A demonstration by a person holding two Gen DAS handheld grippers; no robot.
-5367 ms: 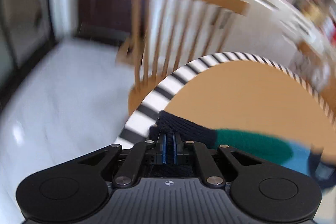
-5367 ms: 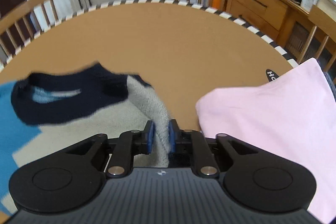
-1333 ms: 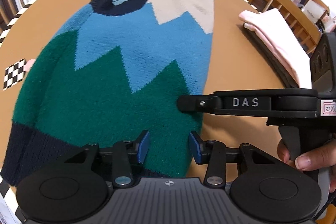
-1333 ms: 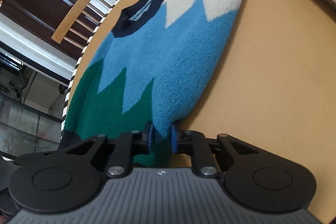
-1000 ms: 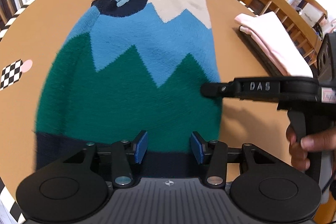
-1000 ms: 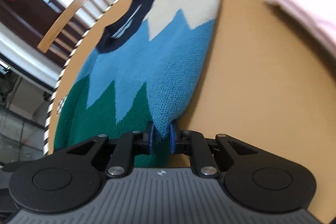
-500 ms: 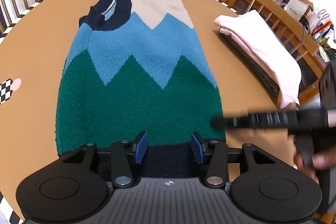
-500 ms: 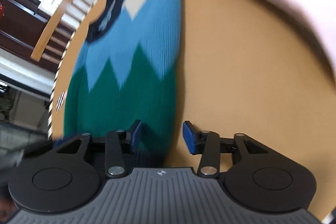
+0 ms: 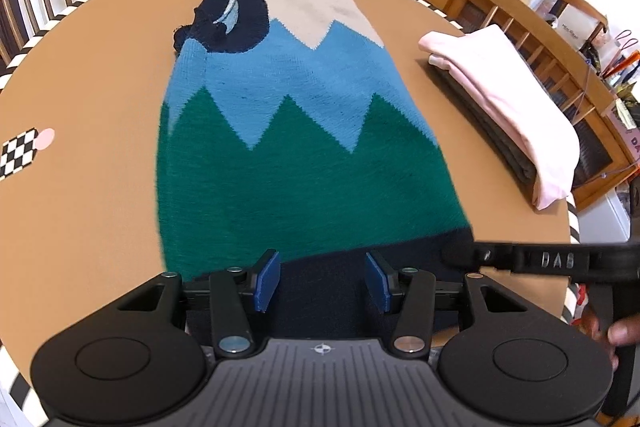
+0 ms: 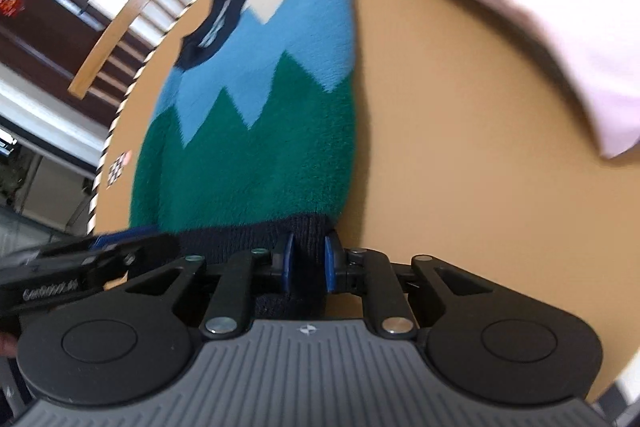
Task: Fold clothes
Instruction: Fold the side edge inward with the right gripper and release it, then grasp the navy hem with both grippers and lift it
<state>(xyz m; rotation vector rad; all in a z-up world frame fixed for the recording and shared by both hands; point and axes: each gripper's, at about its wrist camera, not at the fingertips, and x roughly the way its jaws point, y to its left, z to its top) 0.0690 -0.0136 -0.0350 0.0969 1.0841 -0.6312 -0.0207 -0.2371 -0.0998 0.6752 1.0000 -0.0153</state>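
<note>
The sweater [image 9: 304, 131] lies flat on the bench [image 9: 88, 75], sleeves apparently tucked in, lengthwise fold pending. The right tool [image 10: 307, 259] has just clenched its navy hem corner; the left tool [image 9: 322, 281] hovers released over the hem. Beyond, a folded pink garment [image 9: 516, 99] is done.
</note>
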